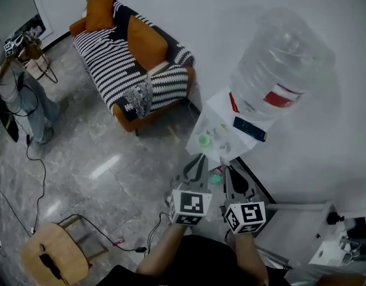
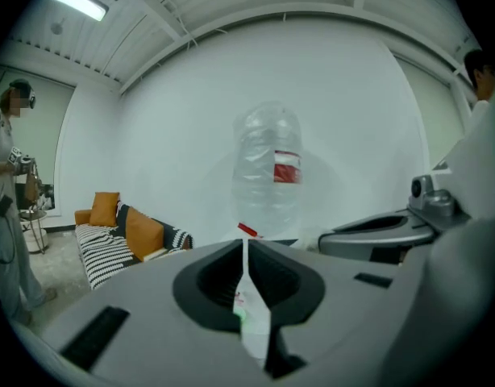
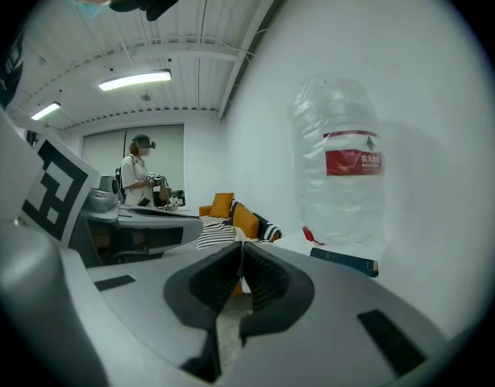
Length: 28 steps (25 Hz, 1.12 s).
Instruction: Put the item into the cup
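Observation:
A small green cup [image 1: 204, 140] stands on the white top [image 1: 214, 113] of a water dispenser, beside a few small pale items [image 1: 223, 146] that I cannot make out. My left gripper [image 1: 198, 158] is shut and empty, just short of the near edge of that top. My right gripper [image 1: 229, 169] is next to it, also shut and empty. In the left gripper view the jaws [image 2: 245, 252] meet, with only a sliver of white and green showing through. The right gripper view shows the jaws [image 3: 242, 256] pressed together, pointing towards the bottle.
A large clear water bottle [image 1: 278, 70] with a red label stands on the dispenser, with a dark blue box [image 1: 250, 128] next to it. A striped sofa [image 1: 132, 64] with orange cushions, a person [image 1: 19, 94], a wooden stool [image 1: 49, 258] and floor cables [image 1: 37, 171] lie left.

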Motion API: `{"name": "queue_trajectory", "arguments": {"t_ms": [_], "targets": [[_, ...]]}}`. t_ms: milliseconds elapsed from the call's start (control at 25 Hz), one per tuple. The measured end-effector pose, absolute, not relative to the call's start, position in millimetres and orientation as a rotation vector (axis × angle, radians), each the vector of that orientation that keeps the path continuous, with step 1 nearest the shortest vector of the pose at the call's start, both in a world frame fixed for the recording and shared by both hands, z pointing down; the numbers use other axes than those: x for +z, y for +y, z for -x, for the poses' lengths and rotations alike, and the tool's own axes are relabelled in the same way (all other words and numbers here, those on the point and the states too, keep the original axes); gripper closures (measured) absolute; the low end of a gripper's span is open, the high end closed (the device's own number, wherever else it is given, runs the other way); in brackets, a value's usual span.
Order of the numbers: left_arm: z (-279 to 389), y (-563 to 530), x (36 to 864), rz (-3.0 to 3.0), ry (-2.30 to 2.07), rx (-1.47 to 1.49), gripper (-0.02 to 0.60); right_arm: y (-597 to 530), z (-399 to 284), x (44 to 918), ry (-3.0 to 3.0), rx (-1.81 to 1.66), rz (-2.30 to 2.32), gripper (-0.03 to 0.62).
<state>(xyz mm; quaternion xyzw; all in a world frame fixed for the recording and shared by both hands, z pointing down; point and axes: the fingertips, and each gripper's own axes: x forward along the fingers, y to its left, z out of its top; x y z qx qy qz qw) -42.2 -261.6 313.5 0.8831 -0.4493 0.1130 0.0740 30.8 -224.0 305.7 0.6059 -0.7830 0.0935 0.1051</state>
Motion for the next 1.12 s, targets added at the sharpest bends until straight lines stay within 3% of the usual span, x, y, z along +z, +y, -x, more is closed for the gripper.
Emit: {"name": "queue_trajectory", "arguments": {"t_ms": [480,1120], "targets": [[19.4,-260.2,372.9,-2.612,-1.183,0.479,0.554,-240.3,-47.2,358.1,-2.254,0.396,-1.832,0.576],[6.6,-269.4,533.9,-2.519,-1.146,0.613,0.568,-260.8,-76.4,517.1,-2.209,0.518,-1.808,0.576]]}}
